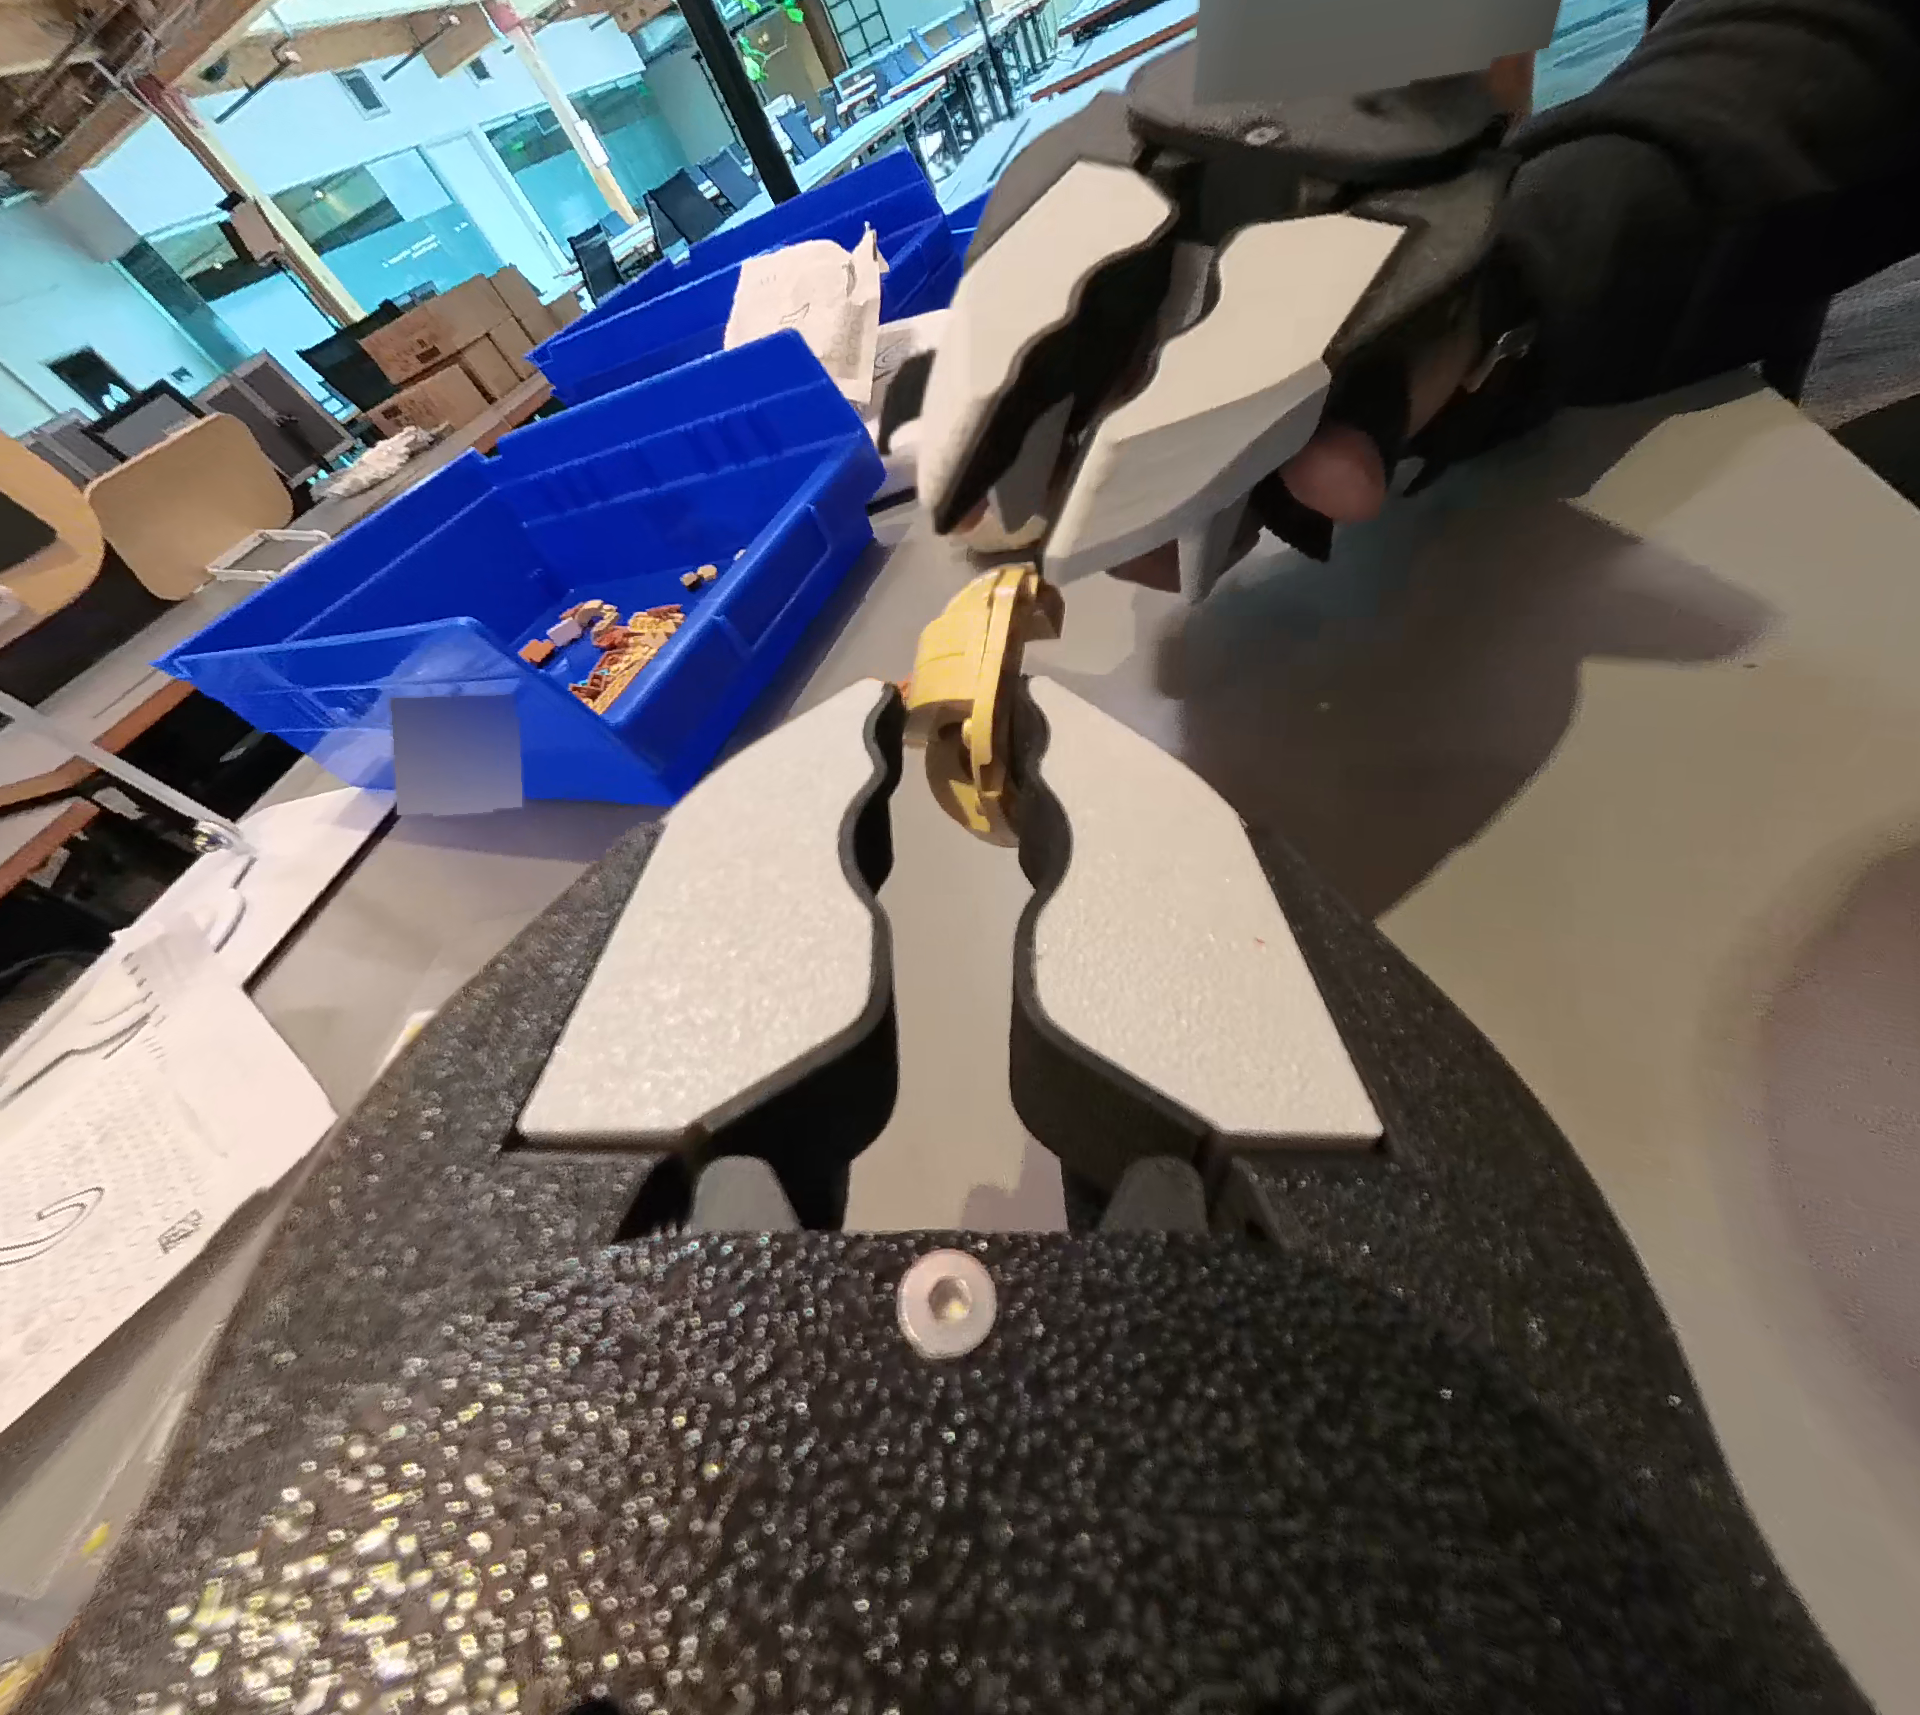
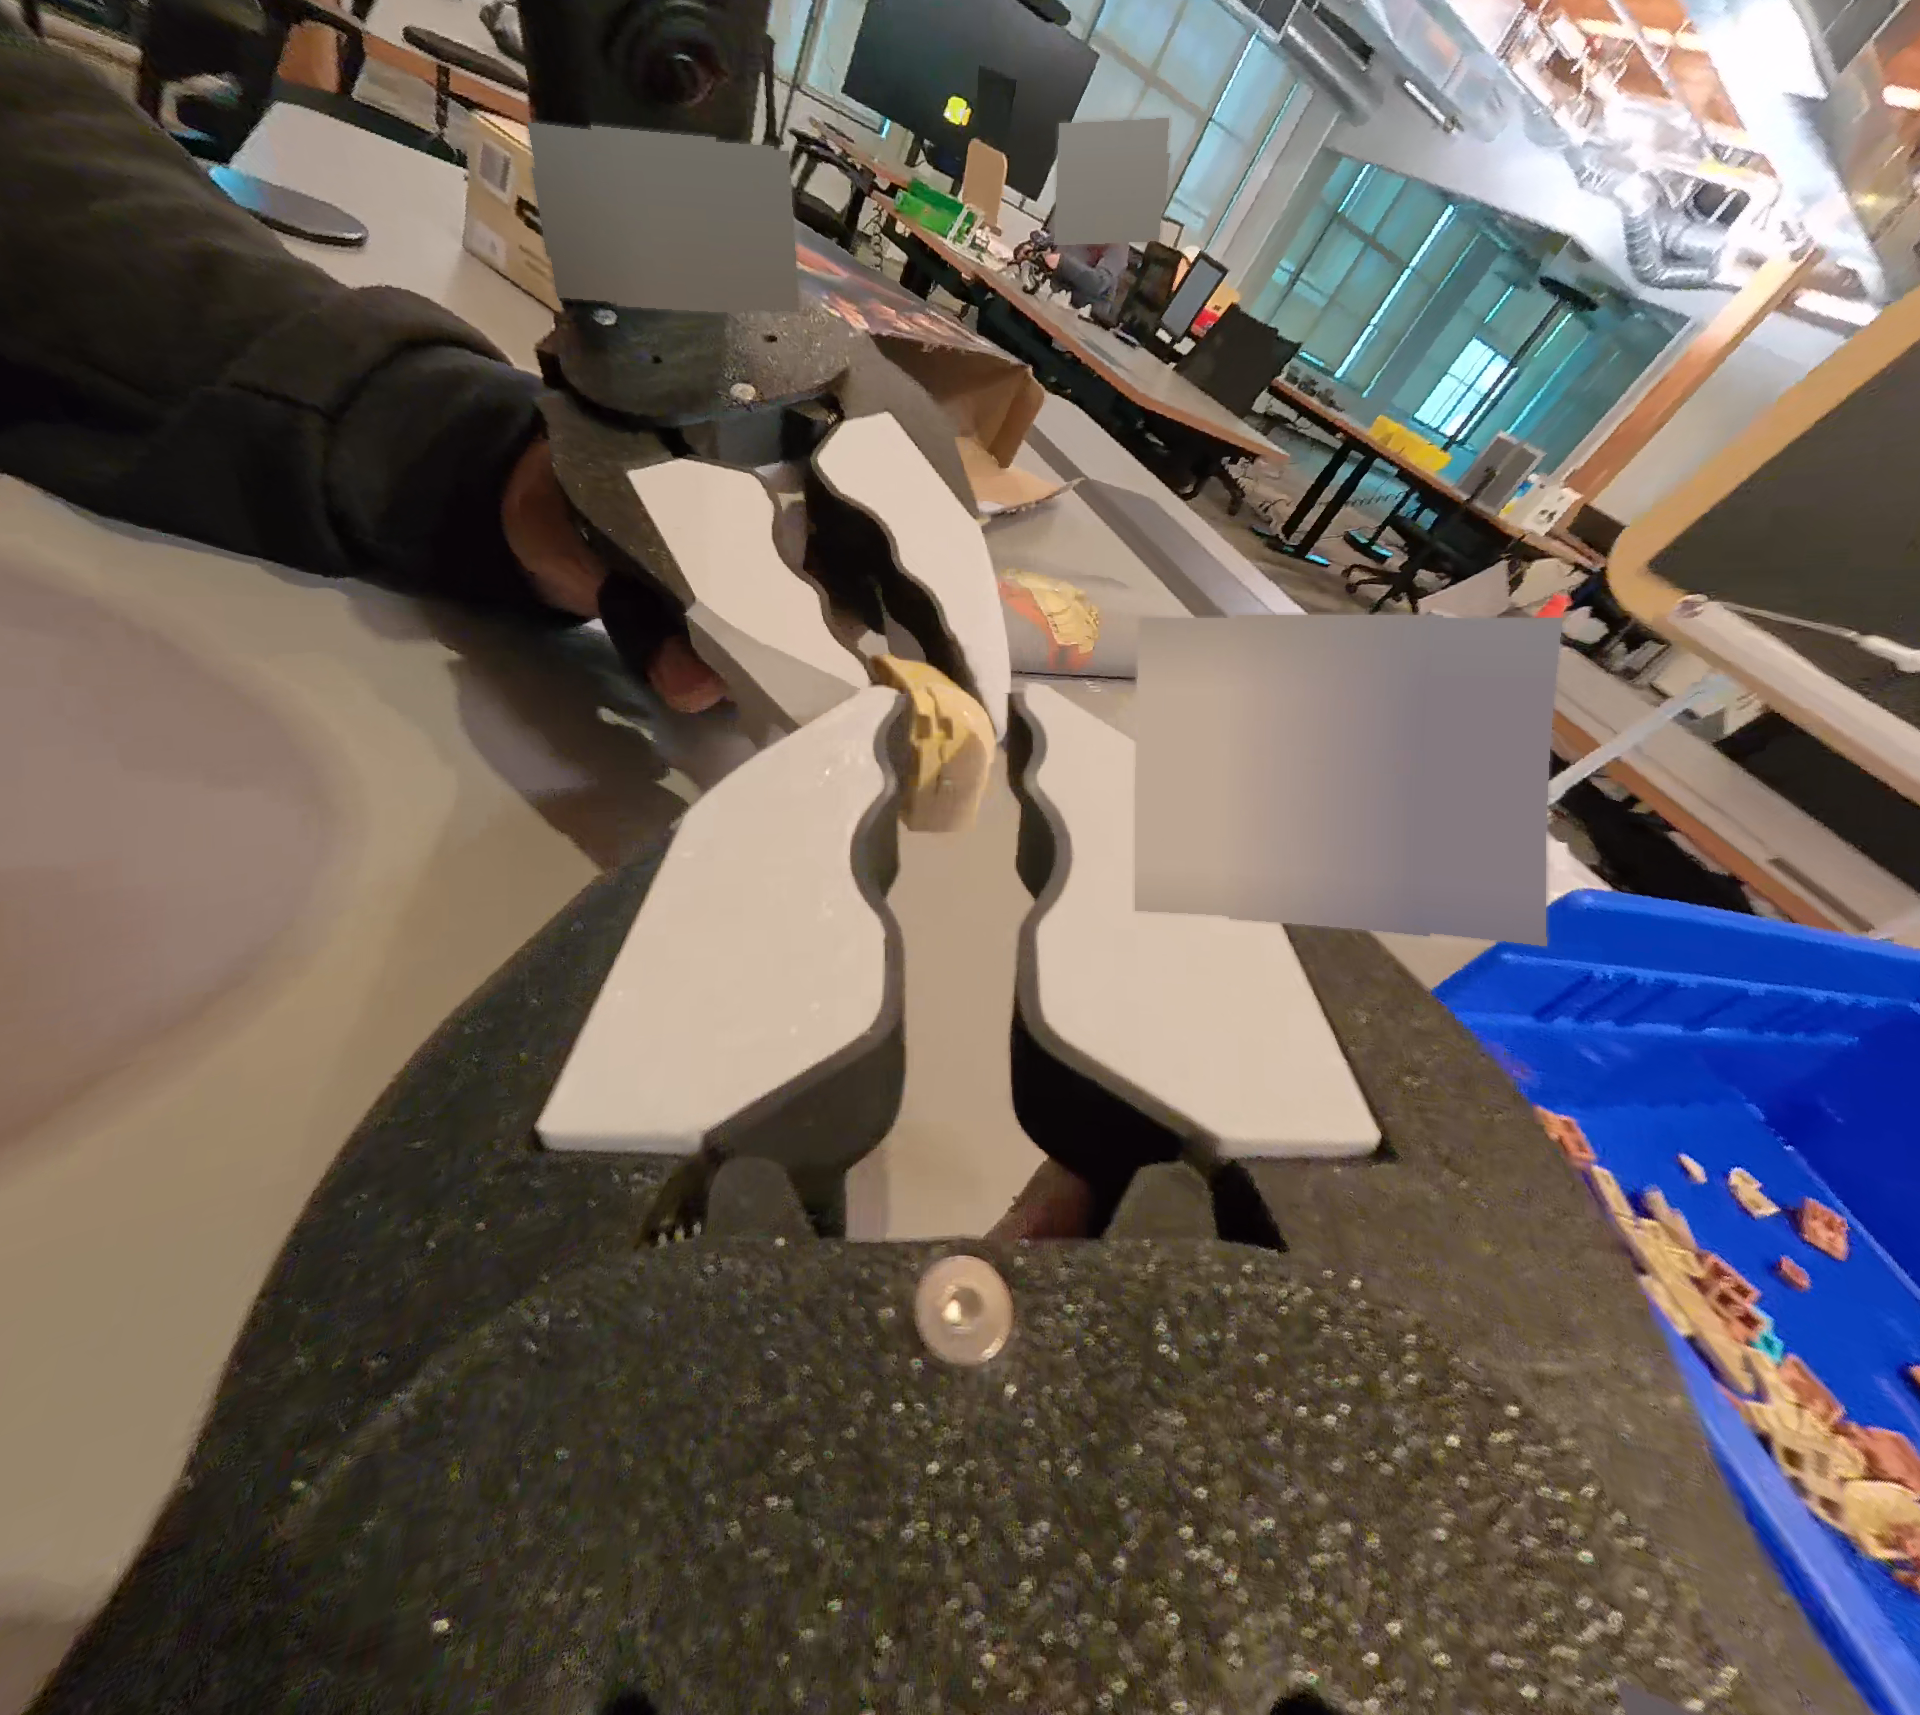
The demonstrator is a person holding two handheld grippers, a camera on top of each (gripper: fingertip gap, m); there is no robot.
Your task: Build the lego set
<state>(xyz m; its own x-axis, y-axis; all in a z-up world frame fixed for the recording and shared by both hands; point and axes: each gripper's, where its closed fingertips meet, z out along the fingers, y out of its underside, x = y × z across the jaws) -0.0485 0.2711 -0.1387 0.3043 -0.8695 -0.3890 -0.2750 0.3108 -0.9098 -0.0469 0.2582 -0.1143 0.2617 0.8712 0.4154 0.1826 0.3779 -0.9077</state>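
My left gripper [image 1: 958,695] is shut on a tan, rounded lego assembly [image 1: 966,657] and holds it on edge above the grey table [image 1: 1610,886]. My right gripper [image 1: 997,535] comes from above right, with its tips at the assembly's top end. In the right wrist view the assembly [image 2: 945,761] stands between my right gripper's [image 2: 958,711] fingers. It lies against the left pad, and a gap shows at the right pad, so the jaws stand open around it. The left gripper [image 2: 914,686] grips its far end there.
A blue bin [image 1: 727,460] with several loose brown and tan bricks [image 1: 623,637] stands left of the work spot, and it also shows in the right wrist view [image 2: 1714,990]. Printed sheets [image 1: 125,1146] lie at the near left. A booklet [image 2: 1060,626] lies beyond the grippers.
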